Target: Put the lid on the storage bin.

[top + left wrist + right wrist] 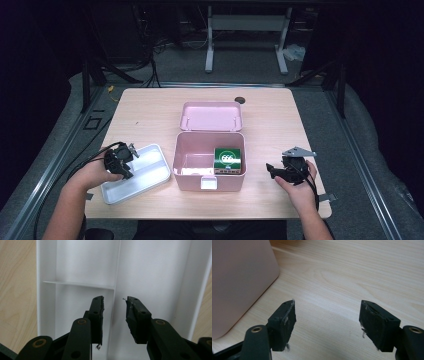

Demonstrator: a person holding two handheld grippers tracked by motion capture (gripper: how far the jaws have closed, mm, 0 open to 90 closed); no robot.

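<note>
Two grippers, nothing gripped: my left gripper (pixel 114 315) gapes over the white divided tray (pixel 150 172) near the tabletop's left edge, my right gripper (pixel 327 322) gapes beside the pink box (pixel 186 172); the green carton (pixel 227 159) sits inside, lid unclosed.

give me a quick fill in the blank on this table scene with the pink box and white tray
The left gripper hovers over the white ____.
The green carton sits inside the ____ box.
The box's lid is ____.
The right gripper holds ____ between its jaws.

Missing words: tray; pink; open; nothing
</note>
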